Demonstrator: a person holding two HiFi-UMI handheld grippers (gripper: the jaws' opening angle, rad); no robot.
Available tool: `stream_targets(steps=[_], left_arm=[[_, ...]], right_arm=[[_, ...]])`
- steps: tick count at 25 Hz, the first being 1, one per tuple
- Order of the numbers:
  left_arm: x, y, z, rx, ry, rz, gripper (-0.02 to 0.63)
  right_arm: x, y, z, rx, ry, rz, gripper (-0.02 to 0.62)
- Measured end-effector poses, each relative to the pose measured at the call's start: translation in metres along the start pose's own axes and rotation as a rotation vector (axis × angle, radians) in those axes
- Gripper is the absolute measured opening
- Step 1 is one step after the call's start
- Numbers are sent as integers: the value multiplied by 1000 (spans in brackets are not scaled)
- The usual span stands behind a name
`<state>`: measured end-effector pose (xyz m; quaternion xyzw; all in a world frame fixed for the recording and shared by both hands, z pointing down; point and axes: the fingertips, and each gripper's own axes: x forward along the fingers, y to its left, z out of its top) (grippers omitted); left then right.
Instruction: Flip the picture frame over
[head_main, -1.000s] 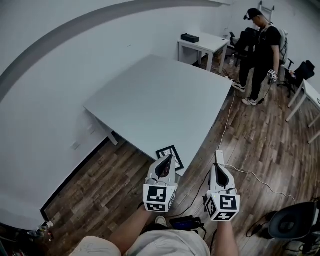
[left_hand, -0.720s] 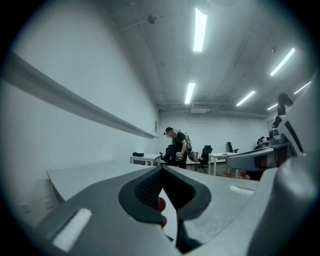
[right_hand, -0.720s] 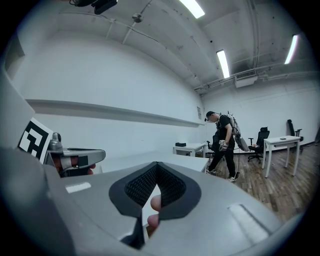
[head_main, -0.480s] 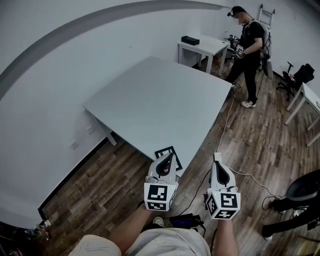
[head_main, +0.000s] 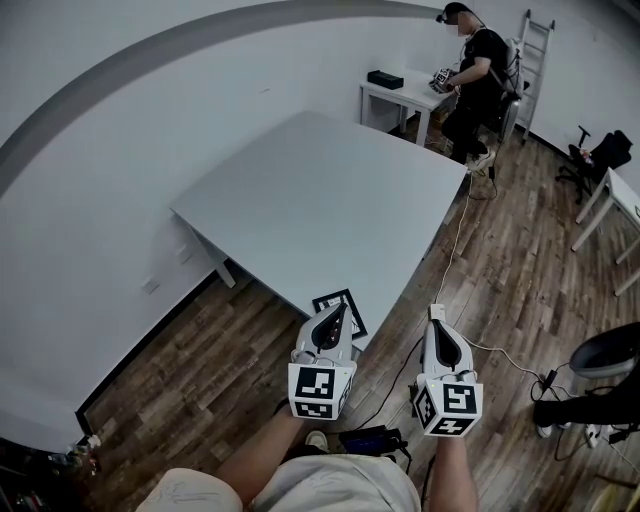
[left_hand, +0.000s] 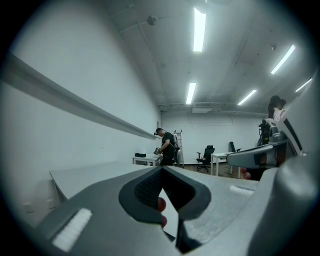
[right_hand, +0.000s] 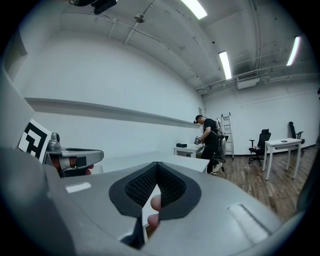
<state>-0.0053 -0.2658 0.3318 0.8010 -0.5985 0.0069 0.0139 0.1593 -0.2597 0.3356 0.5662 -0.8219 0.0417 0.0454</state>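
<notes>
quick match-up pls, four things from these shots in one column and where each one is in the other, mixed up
Things
1 picture frame
2 right gripper
3 black box
4 ladder

Places
a against the far wall
b near corner of the grey table
c on the small white table
d seen against the wood floor, right of the grey table

Pairs: 1-b, 2-d, 3-c, 4-a

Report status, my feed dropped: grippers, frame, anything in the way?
Left gripper shut, empty; right gripper likewise. Frame on table's near edge, ungripped, at left tip. Nothing blocking.
</notes>
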Motion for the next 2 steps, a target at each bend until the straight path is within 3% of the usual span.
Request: stream_targets(steps=[2], left_arm=[[-1,1,1,-1,1,5,2]], right_arm=[[-1,0,1,-2,-1,-2,23]])
